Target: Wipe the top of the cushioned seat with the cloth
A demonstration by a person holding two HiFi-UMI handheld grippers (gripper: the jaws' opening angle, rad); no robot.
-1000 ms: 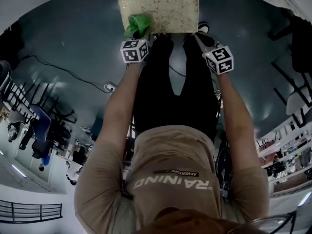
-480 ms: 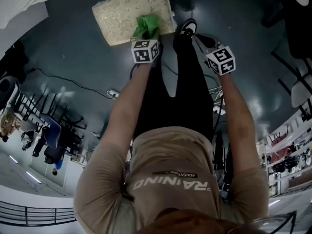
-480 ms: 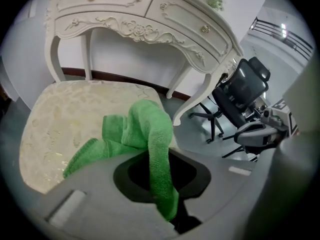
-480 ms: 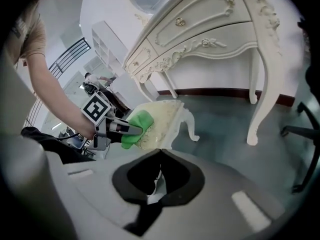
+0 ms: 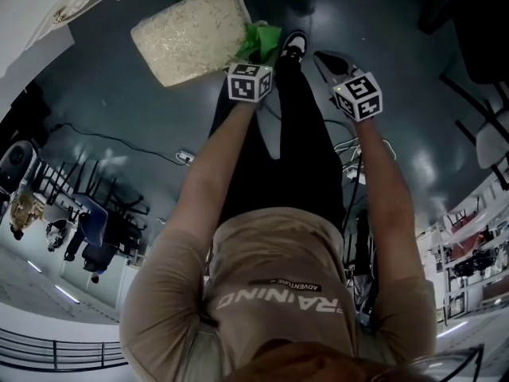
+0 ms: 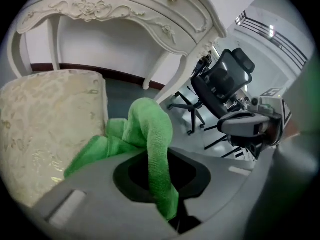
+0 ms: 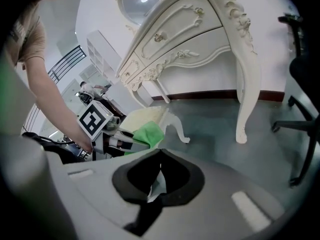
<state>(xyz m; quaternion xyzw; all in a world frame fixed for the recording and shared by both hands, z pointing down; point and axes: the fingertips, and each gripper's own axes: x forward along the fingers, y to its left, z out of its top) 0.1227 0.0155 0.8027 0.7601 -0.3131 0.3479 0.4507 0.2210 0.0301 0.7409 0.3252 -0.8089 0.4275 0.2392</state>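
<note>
Here, left gripper (image 5: 254,60) pinches cloth (image 5: 262,37); shirt (image 5: 278,245) reads "ADVENTURE".

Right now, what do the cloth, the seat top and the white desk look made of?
The cloth: green, fuzzy looped nap, likely microfibre or terry. The seat: cream woven fabric with a faint shiny pattern, over padding. The desk: carved, white-painted, smooth satin finish; probably wood, though that is uncertain.

One cushioned seat (image 5: 195,34), one green cloth (image 5: 262,37), two grippers (image 5: 258,54) (image 5: 326,59), one white desk (image 6: 125,9).
</note>
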